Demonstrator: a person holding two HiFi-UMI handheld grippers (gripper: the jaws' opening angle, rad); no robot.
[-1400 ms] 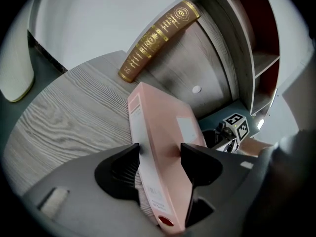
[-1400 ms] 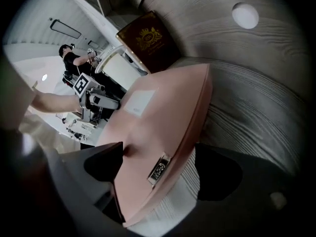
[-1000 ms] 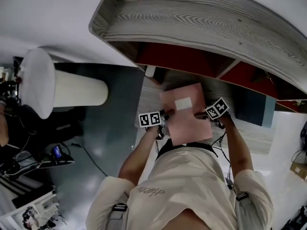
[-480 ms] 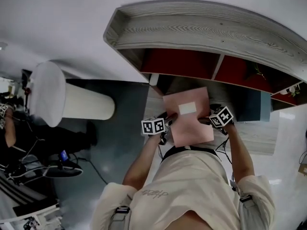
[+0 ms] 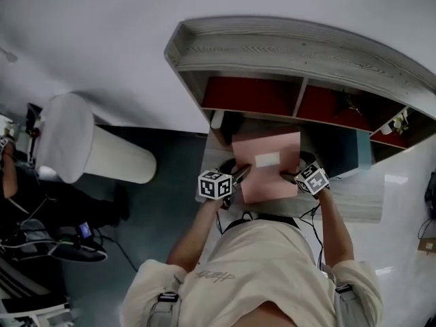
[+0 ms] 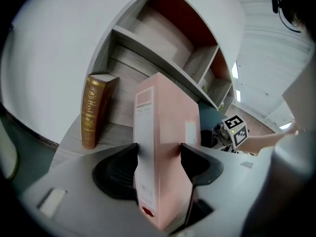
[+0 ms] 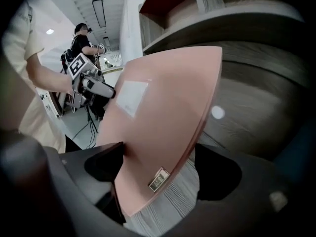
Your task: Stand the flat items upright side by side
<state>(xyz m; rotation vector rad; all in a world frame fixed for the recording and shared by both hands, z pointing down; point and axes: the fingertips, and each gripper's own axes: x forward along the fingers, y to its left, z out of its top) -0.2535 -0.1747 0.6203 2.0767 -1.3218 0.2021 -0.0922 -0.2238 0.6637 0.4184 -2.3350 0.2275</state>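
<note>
Where white wall (image 5: 102,39) meets grey floor (image 5: 174,176), a wood-grain shelf (image 5: 286,46) stands.

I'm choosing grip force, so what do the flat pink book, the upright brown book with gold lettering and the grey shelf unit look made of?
The flat pink book looks like smooth matte card or coated board: even colour, crisp edges. The upright brown book seems leather-look, with gold-stamped spine. The grey shelf unit is wood or wood-grain laminate: grain lines show.
</note>
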